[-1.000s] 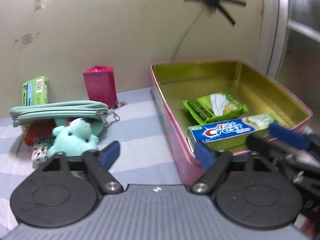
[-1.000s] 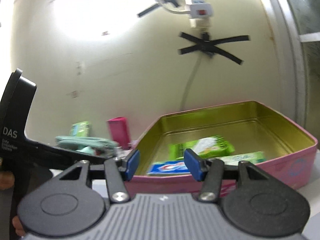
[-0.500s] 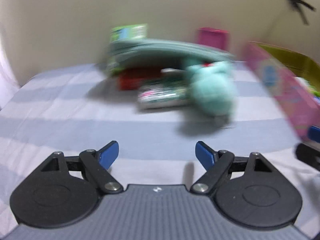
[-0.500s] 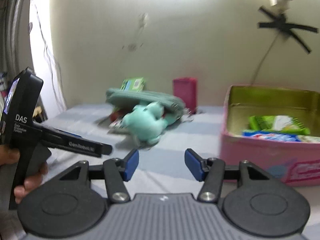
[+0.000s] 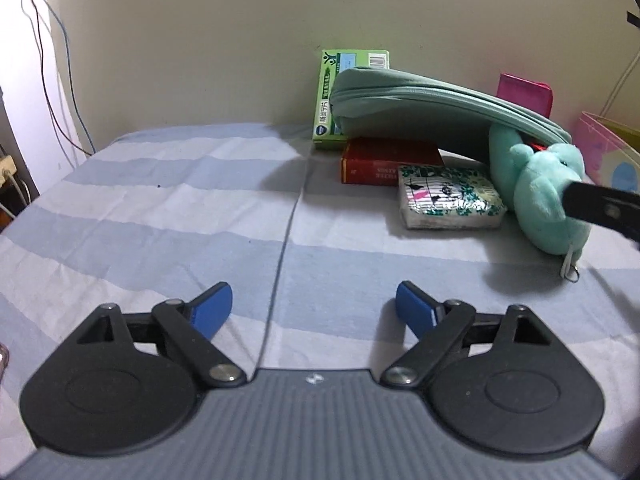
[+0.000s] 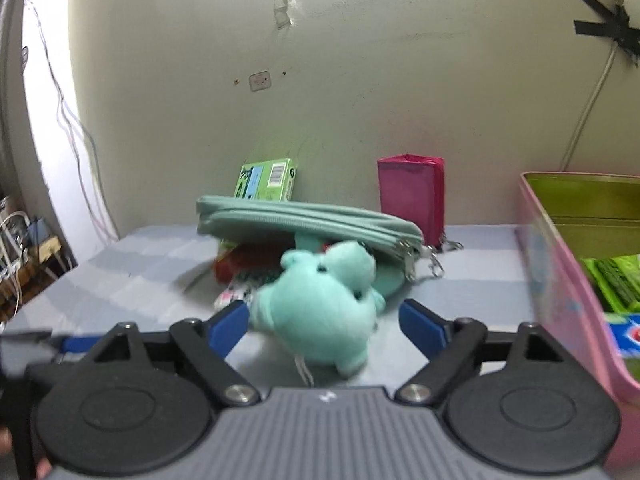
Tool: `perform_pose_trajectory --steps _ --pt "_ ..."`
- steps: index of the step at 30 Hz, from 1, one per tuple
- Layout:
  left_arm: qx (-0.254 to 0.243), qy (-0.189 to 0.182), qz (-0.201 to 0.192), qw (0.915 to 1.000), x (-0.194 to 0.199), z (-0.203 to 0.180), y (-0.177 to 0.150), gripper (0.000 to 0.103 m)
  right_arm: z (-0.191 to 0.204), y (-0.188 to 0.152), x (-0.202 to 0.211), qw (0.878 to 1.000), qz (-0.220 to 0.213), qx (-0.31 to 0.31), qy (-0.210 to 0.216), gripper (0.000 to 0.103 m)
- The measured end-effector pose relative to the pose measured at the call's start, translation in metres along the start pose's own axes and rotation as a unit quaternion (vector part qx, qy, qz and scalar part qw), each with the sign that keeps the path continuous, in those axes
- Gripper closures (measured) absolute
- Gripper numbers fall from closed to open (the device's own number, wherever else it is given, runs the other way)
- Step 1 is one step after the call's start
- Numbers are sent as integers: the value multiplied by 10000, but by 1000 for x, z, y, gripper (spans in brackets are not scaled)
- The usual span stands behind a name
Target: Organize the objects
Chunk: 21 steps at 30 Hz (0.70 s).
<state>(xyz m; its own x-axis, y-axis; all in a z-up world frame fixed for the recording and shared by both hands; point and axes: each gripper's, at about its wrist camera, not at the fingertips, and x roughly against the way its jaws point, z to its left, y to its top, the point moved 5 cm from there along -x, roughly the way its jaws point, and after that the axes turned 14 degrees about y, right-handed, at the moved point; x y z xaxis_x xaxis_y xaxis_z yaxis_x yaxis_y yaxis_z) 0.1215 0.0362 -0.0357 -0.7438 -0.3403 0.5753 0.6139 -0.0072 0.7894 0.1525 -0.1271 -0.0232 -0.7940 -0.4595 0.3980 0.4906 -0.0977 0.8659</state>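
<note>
Crest box point(image 6: 628, 339) in pink tin point(image 6: 560, 280), barcoded green box point(image 5: 332, 96)

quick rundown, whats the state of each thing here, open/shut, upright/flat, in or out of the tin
left gripper: open, empty, above the striped cloth
right gripper: open, around the plush toy
plush toy: on the cloth, not yet gripped
teal pouch: resting tilted on the pile
green box: upright by the wall
red box: lying flat
tissue pack: lying flat
pink tin: open
</note>
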Motion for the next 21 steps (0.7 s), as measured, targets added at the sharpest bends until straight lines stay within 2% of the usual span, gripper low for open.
perform_pose_trajectory --steps 2,3,4,7,8,11,21 --pt "60 -47 34 10000 -2 1 0 11 -2 -2 -14 10000 -49 -50 -47 12" --pt "78 -58 37 9999 -2 2 0 11 -5 -4 -21 9999 62 -103 -78 14" --pt "89 -60 34 9999 -2 2 0 11 -7 -6 -25 9996 193 -173 -90 18" --pt "116 -71 45 9999 -3 2 -1 11 -15 -8 -25 9990 202 -411 -6 27" --pt "139 -96 66 9998 -3 3 0 11 -15 -9 -25 9987 229 -443 39 36" --pt "198 -144 112 9996 -4 4 -1 11 -12 -9 -23 9992 202 -354 -1 41" --pt "209 -149 110 9996 -3 3 -1 11 0 -12 -15 9991 411 40 -24 41"
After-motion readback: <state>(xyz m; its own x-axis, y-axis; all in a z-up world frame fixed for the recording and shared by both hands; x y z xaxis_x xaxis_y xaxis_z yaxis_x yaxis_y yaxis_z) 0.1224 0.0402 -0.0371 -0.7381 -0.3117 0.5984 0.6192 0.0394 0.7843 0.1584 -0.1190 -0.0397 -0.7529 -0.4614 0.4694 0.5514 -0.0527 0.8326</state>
